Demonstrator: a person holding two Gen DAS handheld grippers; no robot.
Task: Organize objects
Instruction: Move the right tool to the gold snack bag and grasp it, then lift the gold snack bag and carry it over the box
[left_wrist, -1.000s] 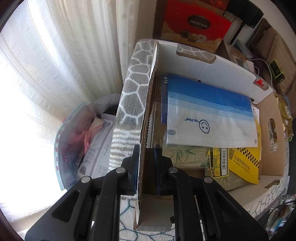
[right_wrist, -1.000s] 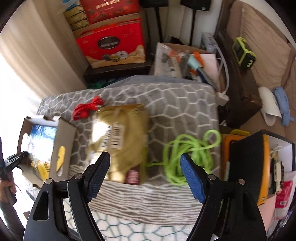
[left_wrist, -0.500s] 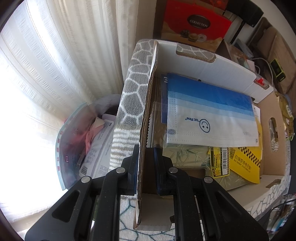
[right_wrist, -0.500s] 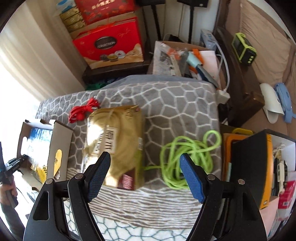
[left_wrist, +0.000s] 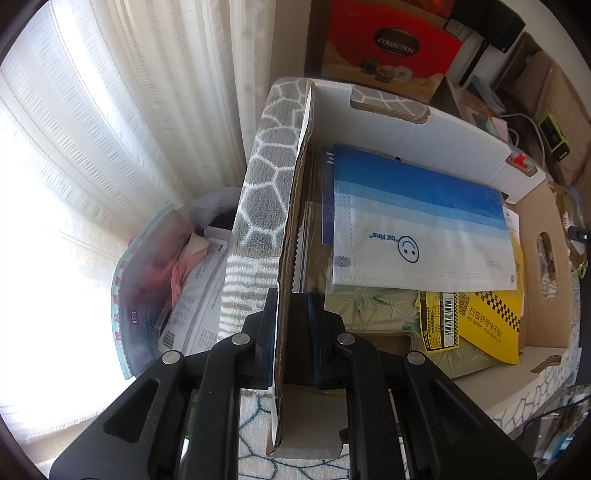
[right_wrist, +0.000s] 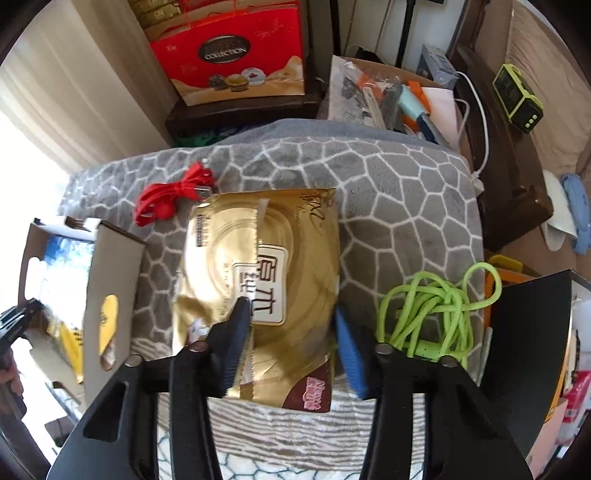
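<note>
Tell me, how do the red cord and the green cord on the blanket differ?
The red cord is a small, thin, flat bundle; the green cord is a thicker, rounder rope in a bigger loose tangle. The red cord lies behind the gold bag, toward the cardboard box; the green cord lies on the bag's other side, at the blanket's edge. Both rest loose on the blanket, and no gripper touches either.

A lived-in home: sheer curtains, a patterned blanket, a red gift box, slippers and household clutter all around.
</note>
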